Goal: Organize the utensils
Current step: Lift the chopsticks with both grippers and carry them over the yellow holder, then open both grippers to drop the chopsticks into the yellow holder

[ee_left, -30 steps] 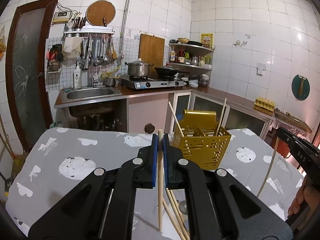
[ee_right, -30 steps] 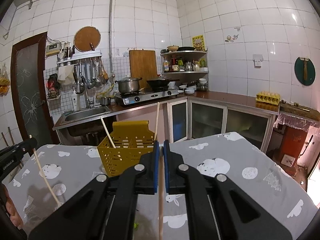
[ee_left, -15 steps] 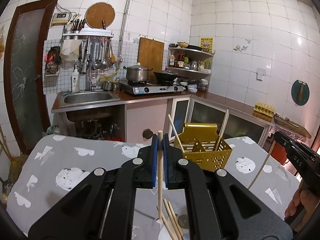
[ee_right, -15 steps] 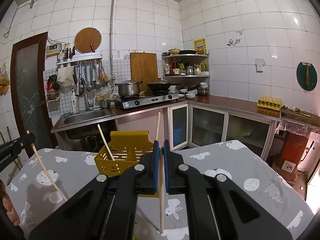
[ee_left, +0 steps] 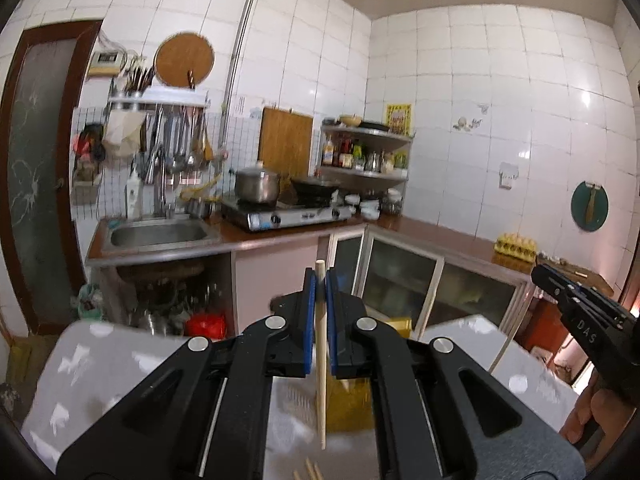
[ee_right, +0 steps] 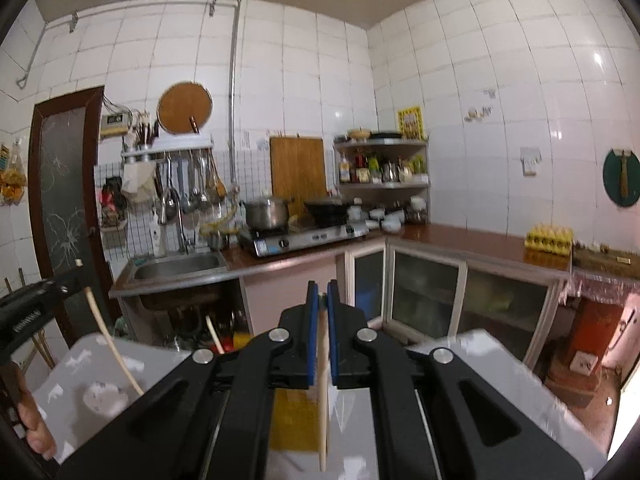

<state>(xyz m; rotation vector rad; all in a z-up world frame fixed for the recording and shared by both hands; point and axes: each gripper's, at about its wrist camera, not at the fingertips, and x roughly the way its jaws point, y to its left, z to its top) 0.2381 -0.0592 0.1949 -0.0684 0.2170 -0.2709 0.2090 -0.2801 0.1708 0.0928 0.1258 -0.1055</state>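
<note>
Left gripper [ee_left: 319,280] clamps 1 chopstick [ee_left: 321,360] upright between its blue pads, right gripper [ee_right: 323,294] pinches its own chopstick [ee_right: 322,392] the same way, each tip hanging just below over the yellow holder [ee_left: 348,408] on the grey table [ee_left: 100,360]. Best, I'd judge, to centre each tip over an open slot and lower straight before releasing. Beyond, "DAS" reads on the right gripper's side; the wall poster is unreadable.
</note>
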